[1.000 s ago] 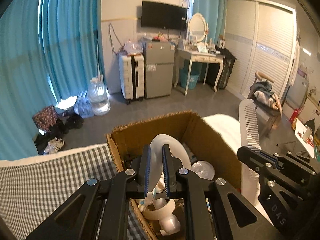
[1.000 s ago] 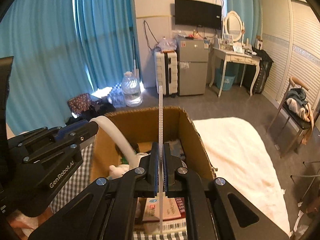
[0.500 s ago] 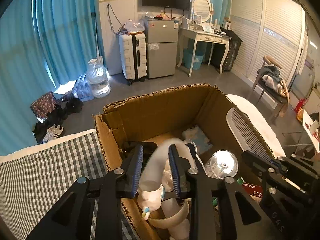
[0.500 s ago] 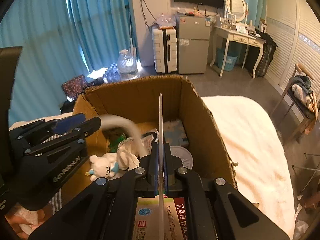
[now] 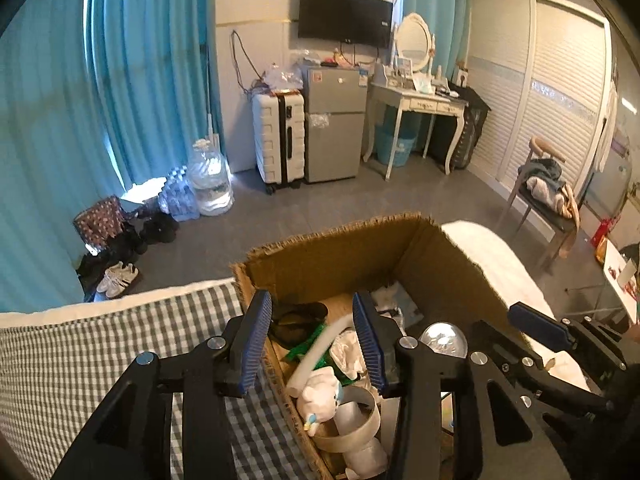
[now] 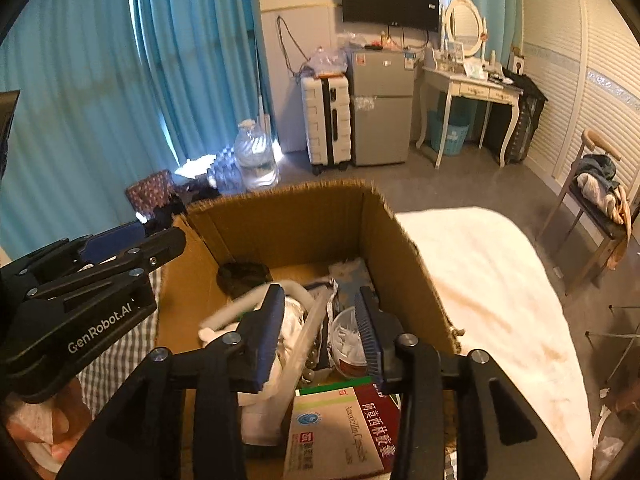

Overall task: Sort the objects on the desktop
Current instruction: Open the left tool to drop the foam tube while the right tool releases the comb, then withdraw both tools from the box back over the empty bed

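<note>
Now both our claws, left [image 5: 312, 340] and right [image 6: 322, 332], hang wide and hold nothing. At the bottom middle of each frame, the comb [image 6: 304, 344] and hoop [image 5: 320, 352] lie in the box [image 6: 296, 220]. We should lift straight up, so nothing snags.

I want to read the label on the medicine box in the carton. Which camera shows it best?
The right wrist view: the medicine box lies face up just below the open right claw, its "Amoxicillin Capsules" print legible. In the left wrist view that claw's frame covers the spot, so the box cannot be made out there.
</note>
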Demonstrator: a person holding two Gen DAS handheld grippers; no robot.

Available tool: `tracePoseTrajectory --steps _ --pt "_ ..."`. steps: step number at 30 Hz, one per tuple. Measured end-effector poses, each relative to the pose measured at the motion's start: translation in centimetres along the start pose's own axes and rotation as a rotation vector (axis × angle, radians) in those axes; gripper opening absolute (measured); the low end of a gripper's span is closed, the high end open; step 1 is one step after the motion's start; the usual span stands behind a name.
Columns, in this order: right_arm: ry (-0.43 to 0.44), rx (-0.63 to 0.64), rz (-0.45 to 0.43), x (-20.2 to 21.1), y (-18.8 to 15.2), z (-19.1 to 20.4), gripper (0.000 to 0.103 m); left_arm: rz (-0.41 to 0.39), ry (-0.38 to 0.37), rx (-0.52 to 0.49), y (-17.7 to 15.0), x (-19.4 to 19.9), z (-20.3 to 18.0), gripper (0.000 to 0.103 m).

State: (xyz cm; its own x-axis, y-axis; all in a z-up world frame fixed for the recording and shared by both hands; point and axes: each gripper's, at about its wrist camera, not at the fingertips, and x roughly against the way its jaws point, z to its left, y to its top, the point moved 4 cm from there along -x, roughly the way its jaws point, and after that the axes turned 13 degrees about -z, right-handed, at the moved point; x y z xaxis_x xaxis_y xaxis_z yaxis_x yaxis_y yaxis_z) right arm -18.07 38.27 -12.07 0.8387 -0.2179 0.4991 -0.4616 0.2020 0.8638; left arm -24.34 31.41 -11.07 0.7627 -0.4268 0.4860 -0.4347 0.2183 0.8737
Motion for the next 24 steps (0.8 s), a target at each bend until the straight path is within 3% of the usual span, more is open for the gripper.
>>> tracePoseTrajectory --steps 15,19,22,24 --pt "0.016 0.004 -0.147 7.8 4.6 3.4 0.077 -0.114 0.04 0.027 3.2 8.7 3.4 0.05" --pt "0.023 0.009 -0.183 10.0 5.6 4.8 0.089 -0.152 0.061 0.04 3.9 11.2 5.0 0.063" --pt "0.013 0.019 -0.204 11.3 6.3 6.1 0.103 -0.184 0.093 0.05 4.3 13.2 6.5 0.082" --pt "0.026 0.021 -0.219 12.2 6.6 6.9 0.103 -0.218 0.126 0.059 4.8 15.0 7.9 0.087"
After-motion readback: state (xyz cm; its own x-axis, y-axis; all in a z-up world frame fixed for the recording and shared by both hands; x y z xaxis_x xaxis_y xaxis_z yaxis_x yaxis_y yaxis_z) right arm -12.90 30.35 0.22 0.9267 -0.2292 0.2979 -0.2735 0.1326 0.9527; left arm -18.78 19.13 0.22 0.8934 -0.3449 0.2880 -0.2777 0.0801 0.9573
